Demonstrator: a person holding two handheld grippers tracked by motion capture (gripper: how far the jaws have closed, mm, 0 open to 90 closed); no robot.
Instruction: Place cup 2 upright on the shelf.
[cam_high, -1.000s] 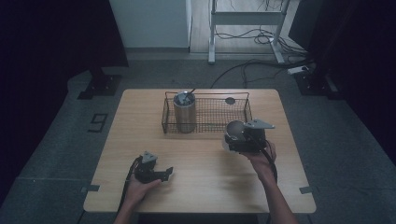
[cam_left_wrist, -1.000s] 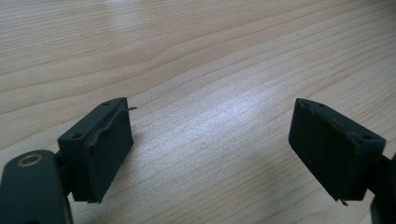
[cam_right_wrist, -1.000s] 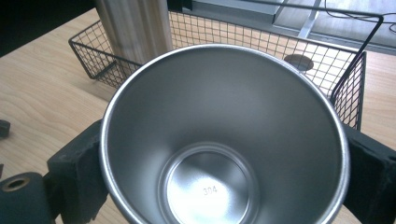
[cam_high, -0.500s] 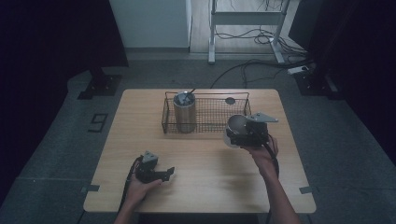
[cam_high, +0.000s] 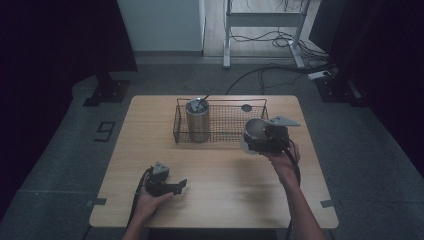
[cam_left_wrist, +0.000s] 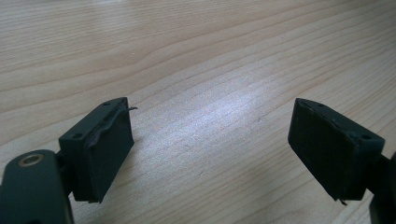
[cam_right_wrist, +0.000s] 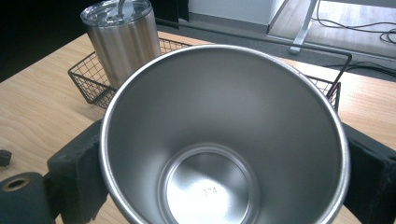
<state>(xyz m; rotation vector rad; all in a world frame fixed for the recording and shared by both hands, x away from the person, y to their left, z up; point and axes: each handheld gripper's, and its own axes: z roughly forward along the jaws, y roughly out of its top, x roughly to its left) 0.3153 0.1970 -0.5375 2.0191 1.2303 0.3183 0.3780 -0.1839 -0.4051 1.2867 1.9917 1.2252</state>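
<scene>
Steel cup (cam_right_wrist: 224, 140), empty and open-mouthed, is held clamped between the fingers (cam_right_wrist: 77, 184) of the right gripper (cam_high: 265, 137), its bare inner wall and a small stamped number on its bottom being seen in the right gripper view. In the high view the cup (cam_high: 254, 131) is seen above the desk (cam_high: 220, 210), toward the right edge and just in front of the right end of the wire basket (cam_high: 227, 122), which is set along the desk's far edge. Whether the cup touches the basket cannot be told. A lidded steel tumbler (cam_high: 197, 120) is stood upright in the basket's left end, and the same tumbler (cam_right_wrist: 123, 39) is seen behind the cup's rim in the right gripper view. A small dark round thing (cam_high: 246, 107) is seen by the basket's far right corner; what it is cannot be told. The left gripper (cam_high: 165, 185) is held low near the desk's near-left corner, its fingers (cam_left_wrist: 100, 149) spread wide apart over bare wood with nothing between them.
</scene>
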